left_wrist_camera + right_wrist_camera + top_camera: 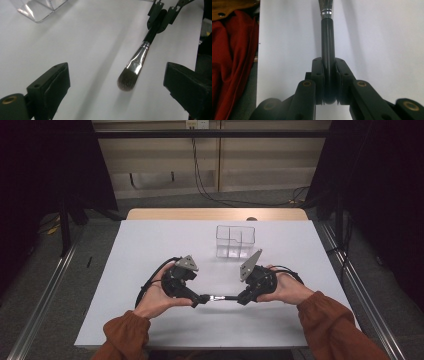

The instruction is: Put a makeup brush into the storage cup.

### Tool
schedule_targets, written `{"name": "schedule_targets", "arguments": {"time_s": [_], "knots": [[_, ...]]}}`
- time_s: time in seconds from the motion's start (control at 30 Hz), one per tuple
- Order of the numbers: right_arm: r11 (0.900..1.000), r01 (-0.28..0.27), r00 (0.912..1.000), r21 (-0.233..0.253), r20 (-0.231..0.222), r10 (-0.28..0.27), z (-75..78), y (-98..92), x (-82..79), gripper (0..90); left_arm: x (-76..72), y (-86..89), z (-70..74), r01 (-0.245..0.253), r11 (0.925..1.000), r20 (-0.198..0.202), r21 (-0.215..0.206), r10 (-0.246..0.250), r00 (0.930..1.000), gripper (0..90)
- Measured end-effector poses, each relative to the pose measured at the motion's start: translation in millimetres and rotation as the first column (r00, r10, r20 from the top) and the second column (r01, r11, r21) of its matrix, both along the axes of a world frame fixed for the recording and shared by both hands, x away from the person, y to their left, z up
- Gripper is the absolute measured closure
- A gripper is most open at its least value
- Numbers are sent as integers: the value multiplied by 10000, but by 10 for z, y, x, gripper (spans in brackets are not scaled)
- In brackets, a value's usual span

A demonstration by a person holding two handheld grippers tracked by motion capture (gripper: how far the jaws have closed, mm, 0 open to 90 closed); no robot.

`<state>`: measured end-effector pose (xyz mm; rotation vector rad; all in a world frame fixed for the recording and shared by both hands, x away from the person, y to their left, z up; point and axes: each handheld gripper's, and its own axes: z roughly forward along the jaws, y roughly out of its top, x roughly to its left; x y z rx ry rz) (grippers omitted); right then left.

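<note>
In the high view I have the left gripper (197,298) at lower centre-left of the frame, held in the left hand (156,299), its tip pointing toward the middle. In the left gripper view its jaws stand wide apart, one at the lower left and one at the lower right of the frame, with nothing between them but bare tabletop (95,37); the bristle head of the makeup brush (136,65) hangs just ahead of that gap, off the surface, with a soft shadow under it. Moving right in the high view, the brush (222,297) spans the short gap between the two grippers, above the white tabletop (150,245). A clear plastic divided organizer box (235,240) stands behind it, toward the upper centre, well apart from both grippers. Right of centre sits the right gripper (243,298), held in the right hand (282,287). In the right gripper view I see its jaws closed narrow on the black handle of the brush (328,45), gripping near the handle's end, with the silver ferrule at the top of the frame.
</note>
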<state>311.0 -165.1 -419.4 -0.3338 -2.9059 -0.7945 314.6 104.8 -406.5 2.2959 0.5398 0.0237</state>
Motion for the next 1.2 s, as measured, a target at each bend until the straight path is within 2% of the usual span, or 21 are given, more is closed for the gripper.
{"name": "schedule_targets", "arguments": {"time_s": [0.03, 0.13, 0.2, 0.27, 0.4, 0.47, 0.53, 0.63, 0.73, 0.83, 0.87, 1.0, 1.13, 1.2], "knots": [[9999, 125, 9999, -50, 15, -125, -2, -2, -6, 801, -2, 31, 8, -145, 9999, 122, -87, 146, 9998, 60], [9994, 323, 9994, -110, 154, -321, 2, -10, -17, 801, -9, 103, 6, -192, 9991, 107, -367, 196, 9998, 36], [9988, 479, 9986, -84, 247, -477, 6, -36, -13, 800, -23, 146, 11, -415, 9982, 195, -442, 424, 9989, 45], [9979, 641, 9976, 18, 249, -641, 9, -77, -10, 800, -40, 197, 9, -598, 9958, 126, -687, 608, 9981, 41], [9966, 818, 9962, 87, 276, -820, 2, -138, -46, 801, -75, 263, 0, -857, 9929, 258, -823, 880, 9958, 32], [9952, 966, 9949, 134, 268, -969, -6, -162, -60, 801, -105, 289, -11, -1112, 9906, 458, -799, 1151, 9923, 37], [9922, 1241, 9918, 65, 299, -1243, -17, -189, -77, 801, -126, 316, -24, -1169, 9901, 626, -777, 1218, 9906, 38], [9879, 1543, 9873, 145, 367, -1547, -38, -236, -94, 800, -144, 360, -59, -1129, 9895, 443, -905, 1173, 9921, 38], [9835, 1761, 9831, 426, 429, -1779, -56, -295, -98, 800, -164, 399, -99, -1407, 9858, 679, -920, 1472, 9868, 42], [9775, 1996, 9785, 687, 393, -2026, -86, -339, -115, 801, -177, 437, -135, -1442, 9837, 629, -1076, 1515, 9865, 42], [9753, 2037, 9773, 853, 417, -2078, -107, -350, -120, 801, -185, 443, -144, -1459, 9841, 671, -1016, 1531, 9859, 42], [9598, 2348, 9685, 1537, 469, -2444, -200, -375, -148, 801, -197, 461, -158, -1583, 9800, 728, -1204, 1678, 9831, 42], [9459, 2433, 9636, 2147, 578, -2610, -207, -378, -175, 801, -210, 473, -174, -1733, 9760, 895, -1317, 1858, 9785, 42], [9336, 2528, 9594, 2539, 587, -2758, -206, -379, -190, 801, -218, 479, -183, -1755, 9750, 982, -1366, 1896, 9769, 41]]}}
